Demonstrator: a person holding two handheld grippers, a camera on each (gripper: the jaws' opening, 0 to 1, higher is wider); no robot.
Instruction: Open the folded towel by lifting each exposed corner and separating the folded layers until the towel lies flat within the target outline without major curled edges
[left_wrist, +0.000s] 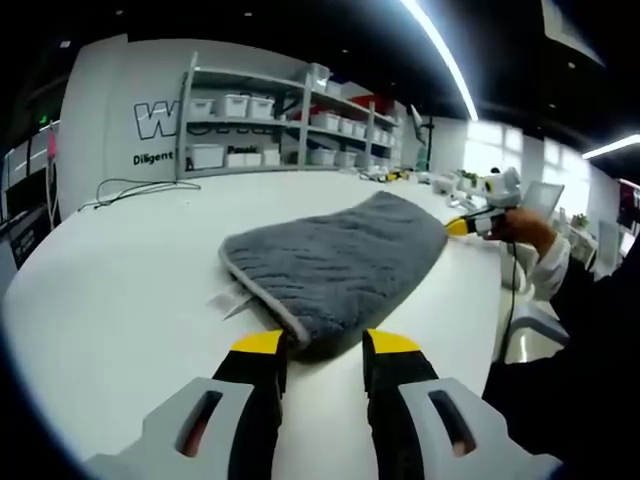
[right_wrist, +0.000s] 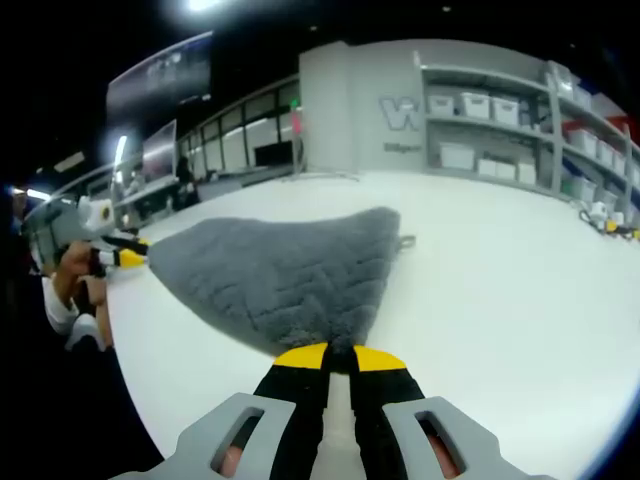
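Observation:
A grey folded towel (left_wrist: 335, 255) lies on the white table (left_wrist: 120, 300). Its near corner reaches in between the yellow tips of my left gripper (left_wrist: 325, 345), whose jaws stand apart and open around it. At the towel's far corner a hand holds my right gripper (left_wrist: 460, 227). In the right gripper view the towel (right_wrist: 275, 270) spreads away from my right gripper (right_wrist: 328, 357), whose jaws are shut on its near corner. My left gripper (right_wrist: 125, 258) shows at the towel's left corner, held by a hand.
Shelves with white bins (left_wrist: 255, 130) stand behind the table along a grey wall. Small items (left_wrist: 400, 175) lie at the far edge, and a cable (left_wrist: 130, 190) trails at the back left. The person's sleeve (left_wrist: 545, 265) is at the right.

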